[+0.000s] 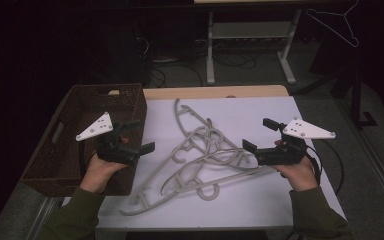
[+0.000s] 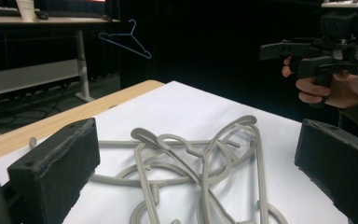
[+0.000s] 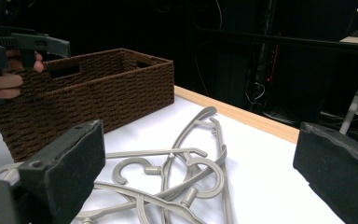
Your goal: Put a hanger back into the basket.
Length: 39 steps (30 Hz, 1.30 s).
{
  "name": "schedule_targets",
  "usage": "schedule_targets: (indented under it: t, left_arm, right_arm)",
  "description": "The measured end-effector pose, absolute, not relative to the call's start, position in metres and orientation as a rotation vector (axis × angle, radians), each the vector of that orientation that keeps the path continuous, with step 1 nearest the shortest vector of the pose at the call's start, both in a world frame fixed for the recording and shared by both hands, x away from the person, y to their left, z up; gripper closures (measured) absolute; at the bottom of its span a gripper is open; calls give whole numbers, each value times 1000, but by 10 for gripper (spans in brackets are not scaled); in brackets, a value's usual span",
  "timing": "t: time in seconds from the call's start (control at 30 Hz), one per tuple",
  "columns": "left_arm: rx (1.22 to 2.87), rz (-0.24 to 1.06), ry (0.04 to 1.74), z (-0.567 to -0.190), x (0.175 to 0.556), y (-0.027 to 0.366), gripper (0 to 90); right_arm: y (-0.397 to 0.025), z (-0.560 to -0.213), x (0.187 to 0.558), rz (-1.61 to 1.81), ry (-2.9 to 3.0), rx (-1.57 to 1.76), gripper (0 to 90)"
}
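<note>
Several grey plastic hangers (image 1: 206, 134) lie tangled in a pile on the white table top (image 1: 260, 200). My left gripper (image 1: 145, 135) is held above the table's left side, next to a brown woven basket (image 1: 130, 100), with its jaws open and nothing between them. My right gripper (image 1: 256, 133) hovers at the right of the pile, also open and empty. The two grippers face each other across the hangers. In the left gripper view the hangers (image 2: 205, 154) lie between and beyond the jaws, with the right gripper (image 2: 303, 53) farther off. The right gripper view shows the hangers (image 3: 186, 163) and the basket (image 3: 102, 93).
The basket stands at the table's left edge, and its inside looks dark. A bare wooden strip (image 1: 215, 91) runs along the table's far edge. A thin wire hanger (image 1: 337, 22) hangs at the back right. A white desk frame (image 1: 250, 45) and floor cables stand behind the table.
</note>
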State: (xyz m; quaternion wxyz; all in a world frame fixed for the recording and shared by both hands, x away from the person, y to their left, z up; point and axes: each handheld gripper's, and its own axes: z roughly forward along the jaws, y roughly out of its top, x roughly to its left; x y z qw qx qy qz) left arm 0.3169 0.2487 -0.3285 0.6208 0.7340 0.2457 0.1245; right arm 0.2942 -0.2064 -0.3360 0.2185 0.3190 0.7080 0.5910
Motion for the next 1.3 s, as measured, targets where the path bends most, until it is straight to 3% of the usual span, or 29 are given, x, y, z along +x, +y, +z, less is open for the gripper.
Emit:
schedule_targets:
  t: [0.8,1.3]
  left_arm:
    - [1877,252,551,-338,310,205,0]
    - [1976,196,554,-363,323,177,0]
  right_arm:
    - [-220,-377,274,1482,2048,984,18]
    - [-227,-399,261,1458,2070,1046,18]
